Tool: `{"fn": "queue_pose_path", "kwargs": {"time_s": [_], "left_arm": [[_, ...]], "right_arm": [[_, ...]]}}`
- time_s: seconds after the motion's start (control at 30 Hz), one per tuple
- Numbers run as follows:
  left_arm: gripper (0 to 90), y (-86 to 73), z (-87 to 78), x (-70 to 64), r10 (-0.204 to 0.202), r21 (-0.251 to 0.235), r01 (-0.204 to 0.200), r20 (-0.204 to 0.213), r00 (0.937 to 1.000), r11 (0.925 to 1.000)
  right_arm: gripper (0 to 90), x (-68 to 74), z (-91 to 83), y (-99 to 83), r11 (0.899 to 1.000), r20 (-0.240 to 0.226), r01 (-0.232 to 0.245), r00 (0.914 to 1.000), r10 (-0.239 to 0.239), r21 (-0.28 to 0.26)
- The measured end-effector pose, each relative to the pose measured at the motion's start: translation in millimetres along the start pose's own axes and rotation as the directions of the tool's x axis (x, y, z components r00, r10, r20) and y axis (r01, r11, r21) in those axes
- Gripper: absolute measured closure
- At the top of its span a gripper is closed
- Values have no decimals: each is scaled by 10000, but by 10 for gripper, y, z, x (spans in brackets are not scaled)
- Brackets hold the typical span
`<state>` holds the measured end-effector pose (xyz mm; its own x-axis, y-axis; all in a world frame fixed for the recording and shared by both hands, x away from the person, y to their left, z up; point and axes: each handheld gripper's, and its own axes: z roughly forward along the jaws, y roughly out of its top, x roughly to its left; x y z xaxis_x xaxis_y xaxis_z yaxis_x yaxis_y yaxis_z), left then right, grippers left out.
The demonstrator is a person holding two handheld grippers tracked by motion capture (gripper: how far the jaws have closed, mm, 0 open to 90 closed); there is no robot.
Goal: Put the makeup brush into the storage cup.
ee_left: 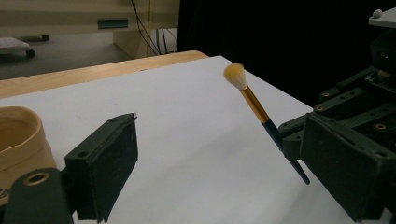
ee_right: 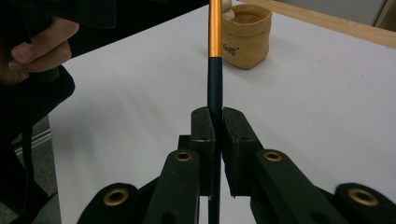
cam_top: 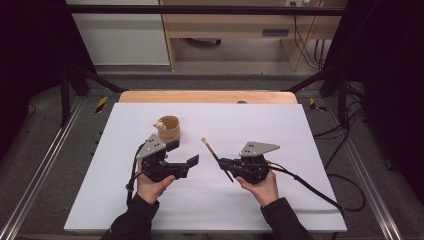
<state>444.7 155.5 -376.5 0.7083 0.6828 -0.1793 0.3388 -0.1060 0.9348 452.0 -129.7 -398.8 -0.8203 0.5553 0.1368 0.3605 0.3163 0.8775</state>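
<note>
Seen from the high view, both forearms come in from the bottom edge in dark sleeves, each hand wrapped around a gripper body low over the white table sheet point(cam_top: 280, 130).

The right gripper point(cam_top: 223, 163) points toward the middle of the table, its jaws pressed tight on the dark handle of a makeup brush point(cam_top: 216, 158). In the right gripper view the two pads meet on the handle with no gap, the gold ferrule rising straight up beyond them. The brush stands clear of the sheet, slanted so its pale bristle tip leans up and away from the person (the left gripper view shows this tilt best, with the brush point(ee_left: 254, 102) angled and the lower end of the handle poking out below the clamping jaws).

The left gripper point(cam_top: 186, 155) is held facing the right one, jaws spread wide and empty. A small tan fabric cup point(cam_top: 168, 128) sits on the sheet just behind it, upright, with something pale resting at its rim. Left hand point(cam_top: 150, 186) and right hand point(cam_top: 262, 187) are level with each other, well apart.
</note>
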Motion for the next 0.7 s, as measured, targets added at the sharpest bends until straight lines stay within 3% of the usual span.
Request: {"fn": "queue_pose_path", "kwargs": {"time_s": [0.27,0.7], "left_arm": [[117,-49,42,14,-385,1,385,251,9989,9993],[149,-89,151,-32,-649,-34,652,600,9961,9979]], "right_arm": [[840,16,30,-19,10000,-31,2,10000,-2,-58],[840,45,44,-25,9989,-166,-88,9998,81,-450]]}}
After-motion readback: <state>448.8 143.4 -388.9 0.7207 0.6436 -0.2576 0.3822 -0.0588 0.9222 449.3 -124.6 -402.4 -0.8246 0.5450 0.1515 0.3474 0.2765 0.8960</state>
